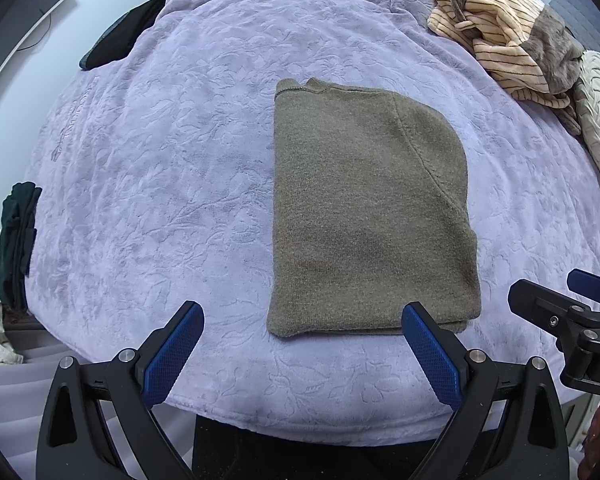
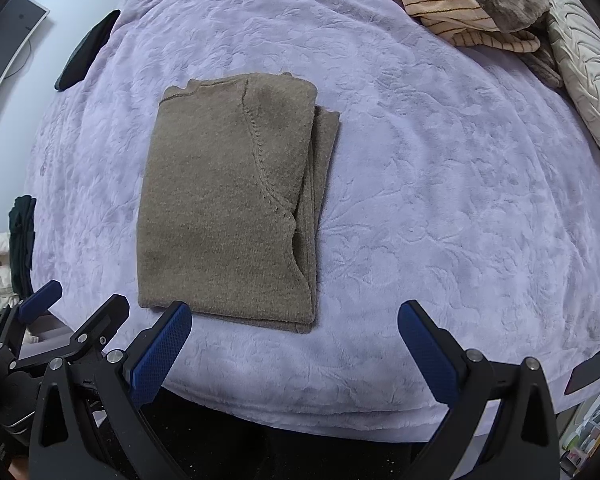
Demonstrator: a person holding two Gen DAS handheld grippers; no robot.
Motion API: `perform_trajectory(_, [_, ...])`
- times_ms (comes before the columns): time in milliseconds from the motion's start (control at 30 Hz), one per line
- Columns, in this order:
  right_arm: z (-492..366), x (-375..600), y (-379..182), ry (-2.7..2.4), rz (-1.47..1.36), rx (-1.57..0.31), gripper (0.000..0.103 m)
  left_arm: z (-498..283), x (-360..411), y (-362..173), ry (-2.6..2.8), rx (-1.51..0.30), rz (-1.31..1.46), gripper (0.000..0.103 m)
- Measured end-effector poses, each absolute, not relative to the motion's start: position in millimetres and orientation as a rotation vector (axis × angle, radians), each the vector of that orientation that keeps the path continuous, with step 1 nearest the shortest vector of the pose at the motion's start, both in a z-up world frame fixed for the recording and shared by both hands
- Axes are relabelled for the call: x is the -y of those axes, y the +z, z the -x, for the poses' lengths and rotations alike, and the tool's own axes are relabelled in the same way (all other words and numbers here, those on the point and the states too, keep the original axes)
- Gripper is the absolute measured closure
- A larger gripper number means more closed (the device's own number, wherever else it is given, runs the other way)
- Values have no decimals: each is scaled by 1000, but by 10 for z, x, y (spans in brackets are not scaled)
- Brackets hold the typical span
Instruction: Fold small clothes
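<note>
Left tongs (image 1: 303, 322) spread wide and empty, right tongs (image 2: 295, 320) likewise, side by side

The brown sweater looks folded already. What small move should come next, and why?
Probably lower both open gripper sets to the near hem of the brown sweater and fold it in half away from the person. It lies flat as a long rectangle on the purple blanket, and the left hand-held gripper and right hand-held gripper hold nothing.

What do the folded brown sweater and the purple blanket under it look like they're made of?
The brown sweater looks like a fine wool-type knit: matte, slightly fuzzy, with a visible stitched sleeve seam; the exact fibre can't be told. The purple blanket looks like plush fleece or velvet: soft sheen and an embossed leafy pattern.
</note>
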State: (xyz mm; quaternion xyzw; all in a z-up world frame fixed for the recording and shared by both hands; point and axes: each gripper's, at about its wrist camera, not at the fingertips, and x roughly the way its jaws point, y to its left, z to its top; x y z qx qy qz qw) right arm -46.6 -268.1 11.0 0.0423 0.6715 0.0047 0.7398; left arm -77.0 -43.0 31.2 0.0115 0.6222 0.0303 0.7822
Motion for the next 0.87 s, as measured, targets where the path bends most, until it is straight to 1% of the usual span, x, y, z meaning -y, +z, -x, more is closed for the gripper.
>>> perform_trajectory(867, [416,2679,102,9,-96,-1475,0,659,431,303,34,-1338,-25,4])
